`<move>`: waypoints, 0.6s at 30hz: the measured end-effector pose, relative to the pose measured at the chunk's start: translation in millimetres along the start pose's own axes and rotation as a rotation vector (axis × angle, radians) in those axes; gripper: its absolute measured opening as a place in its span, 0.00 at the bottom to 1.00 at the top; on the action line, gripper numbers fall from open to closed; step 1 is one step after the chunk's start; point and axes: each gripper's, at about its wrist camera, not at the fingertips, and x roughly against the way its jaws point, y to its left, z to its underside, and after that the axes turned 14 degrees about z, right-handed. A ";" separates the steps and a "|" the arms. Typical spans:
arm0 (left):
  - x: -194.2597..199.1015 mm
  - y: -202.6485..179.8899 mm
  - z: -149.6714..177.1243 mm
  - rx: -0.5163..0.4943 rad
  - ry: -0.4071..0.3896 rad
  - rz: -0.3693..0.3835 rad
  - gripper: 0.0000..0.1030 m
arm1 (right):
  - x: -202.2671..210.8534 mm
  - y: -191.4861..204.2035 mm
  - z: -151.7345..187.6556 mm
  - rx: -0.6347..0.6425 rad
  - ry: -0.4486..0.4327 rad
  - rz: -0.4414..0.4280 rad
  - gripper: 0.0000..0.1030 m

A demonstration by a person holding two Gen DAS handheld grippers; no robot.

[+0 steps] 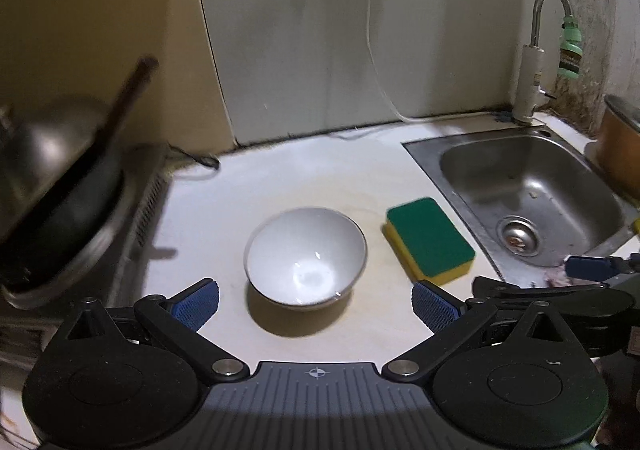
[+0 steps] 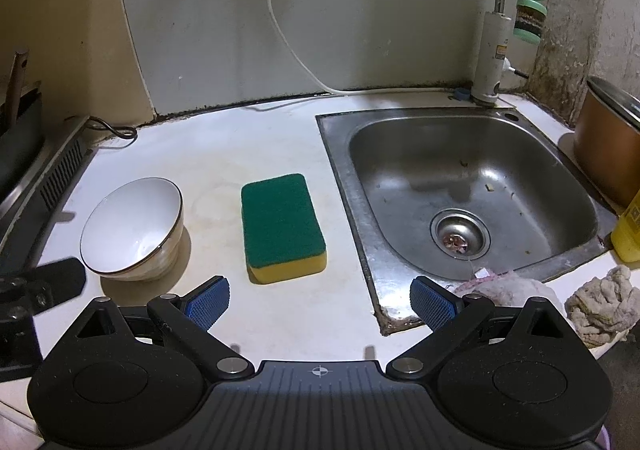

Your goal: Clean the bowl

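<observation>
A white bowl [image 1: 306, 256] stands upright on the white counter, just ahead of my open, empty left gripper [image 1: 316, 308]. It also shows in the right wrist view [image 2: 132, 228], at the left. A green and yellow sponge [image 1: 430, 240] lies green side up between the bowl and the steel sink [image 1: 532, 202]. In the right wrist view the sponge [image 2: 282, 226] lies ahead of my open, empty right gripper [image 2: 320, 306], with the sink [image 2: 472, 186] to its right. Part of the right gripper shows at the right edge of the left wrist view [image 1: 592, 268].
A tap [image 2: 504, 22] with a green nozzle stands behind the sink. A stove with a dark pan [image 1: 60, 202] is on the left. A brown pot [image 2: 612, 146], a yellow bottle [image 2: 630, 230] and a crumpled cloth [image 2: 604, 302] sit to the right of the sink.
</observation>
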 end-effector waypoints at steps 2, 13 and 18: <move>-2.8 3.5 0.9 0.021 0.014 0.026 1.00 | -0.8 1.4 0.2 0.008 0.003 0.002 0.95; -9.8 8.4 5.1 0.053 0.043 0.137 1.00 | -3.8 3.2 1.5 0.022 0.017 0.009 0.95; -12.4 11.1 7.1 0.079 0.048 0.164 1.00 | -4.5 4.2 2.0 0.031 0.023 0.013 0.95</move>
